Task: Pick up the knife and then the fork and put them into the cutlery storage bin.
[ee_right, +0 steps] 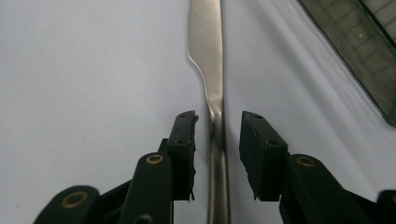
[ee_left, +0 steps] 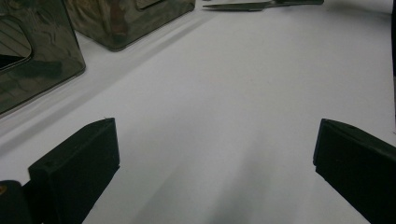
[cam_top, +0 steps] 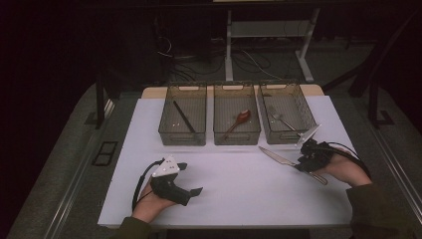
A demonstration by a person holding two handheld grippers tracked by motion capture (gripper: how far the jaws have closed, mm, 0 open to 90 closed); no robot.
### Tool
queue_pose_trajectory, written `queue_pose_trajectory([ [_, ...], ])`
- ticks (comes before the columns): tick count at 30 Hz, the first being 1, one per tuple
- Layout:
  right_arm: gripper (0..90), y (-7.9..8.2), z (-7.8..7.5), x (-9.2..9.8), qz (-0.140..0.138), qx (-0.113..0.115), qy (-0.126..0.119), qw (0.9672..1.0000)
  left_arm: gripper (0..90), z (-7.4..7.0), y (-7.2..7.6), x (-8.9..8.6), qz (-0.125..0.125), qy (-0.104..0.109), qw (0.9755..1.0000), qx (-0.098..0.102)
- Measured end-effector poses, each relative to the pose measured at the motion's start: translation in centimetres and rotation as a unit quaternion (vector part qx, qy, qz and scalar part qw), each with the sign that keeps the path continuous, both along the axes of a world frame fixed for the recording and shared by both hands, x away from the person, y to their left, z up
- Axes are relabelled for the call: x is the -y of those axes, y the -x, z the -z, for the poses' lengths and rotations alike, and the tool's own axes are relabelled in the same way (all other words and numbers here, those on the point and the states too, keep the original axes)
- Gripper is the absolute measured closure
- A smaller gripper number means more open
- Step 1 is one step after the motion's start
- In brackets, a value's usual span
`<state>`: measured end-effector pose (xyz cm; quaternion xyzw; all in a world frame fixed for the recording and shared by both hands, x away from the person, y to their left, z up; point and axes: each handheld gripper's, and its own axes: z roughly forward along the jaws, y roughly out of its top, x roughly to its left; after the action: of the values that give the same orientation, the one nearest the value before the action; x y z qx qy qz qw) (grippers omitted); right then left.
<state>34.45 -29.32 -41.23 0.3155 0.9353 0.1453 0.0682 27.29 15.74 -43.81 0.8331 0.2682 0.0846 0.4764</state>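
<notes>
Steel knife (ee_right: 208, 70) lies flat on the white counter (cam_top: 234, 194), just in front of the rightmost bin (cam_top: 287, 118), its handle between the jaws of the right gripper (ee_right: 218, 140), which straddle it narrowly apart without pressing. Well left of the knife, the left gripper (ee_left: 215, 163) rests with jaws wide apart, nothing between them.

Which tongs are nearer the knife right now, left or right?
Right. The right tongs straddle the knife at its handle, jaws either side, not yet pressing. The left tongs sit open across the table, well clear of it.
</notes>
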Motion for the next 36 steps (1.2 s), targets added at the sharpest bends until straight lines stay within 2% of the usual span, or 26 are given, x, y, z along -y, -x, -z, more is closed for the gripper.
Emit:
queue_pose_trajectory([
  [7,72.5,-1.2,0.5,-0.5,-0.018,-0.03,0.041,0.9986,0.0,0.1,0.0,0.1,0.002,-0.002,1.0,-0.001],
  [9,72.6,-1.3,0.5,-0.8,-0.019,-0.041,0.043,0.998,0.0,0.1,0.0,0.1,0.002,-0.002,1.0,-0.001],
  [10,72.7,-1.4,0.6,-0.8,-0.025,-0.037,0.048,0.9978,0.0,0.1,0.0,0.1,0.002,-0.002,1.0,-0.001],
  [11,72.7,-1.5,0.6,-1.0,-0.024,-0.043,0.043,0.9978,0.0,0.1,0.0,0.1,0.002,-0.003,1.0,-0.001],
  [13,73.3,-1.8,0.8,-1.2,-0.029,-0.046,0.055,0.997,0.0,0.1,0.0,0.1,0.002,-0.003,1.0,-0.001],
  [14,73.4,-1.8,0.8,-1.3,-0.029,-0.051,0.051,0.997,0.0,0.1,0.0,0.1,0.002,-0.002,1.0,-0.002],
  [17,73.8,-2.1,0.8,-1.4,-0.032,-0.058,0.061,0.9959,0.0,0.1,0.0,0.1,0.002,-0.003,1.0,-0.001],
  [21,75.1,-2.5,0.9,-1.3,-0.035,-0.07,0.056,0.9954,0.0,0.2,0.0,0.3,0.004,-0.009,1.0,-0.002],
  [24,78.4,-2.5,0.9,-1.4,-0.035,-0.067,0.062,0.9952,0.0,0.2,0.1,0.4,0.007,-0.01,0.9999,-0.002],
  [28,78.6,-2.3,0.8,-1.5,-0.03,-0.068,0.059,0.9955,0.0,0.3,0.1,0.4,0.007,-0.011,0.9999,-0.002],
  [32,78.7,-2.1,0.9,-1.3,-0.036,-0.053,0.061,0.9961,0.0,0.3,0.0,0.4,0.009,-0.012,0.9999,-0.001],
  [36,78.7,-1.9,0.8,-1.0,-0.037,-0.047,0.047,0.9971,0.0,0.3,0.1,0.4,0.01,-0.012,0.9999,-0.001],
])
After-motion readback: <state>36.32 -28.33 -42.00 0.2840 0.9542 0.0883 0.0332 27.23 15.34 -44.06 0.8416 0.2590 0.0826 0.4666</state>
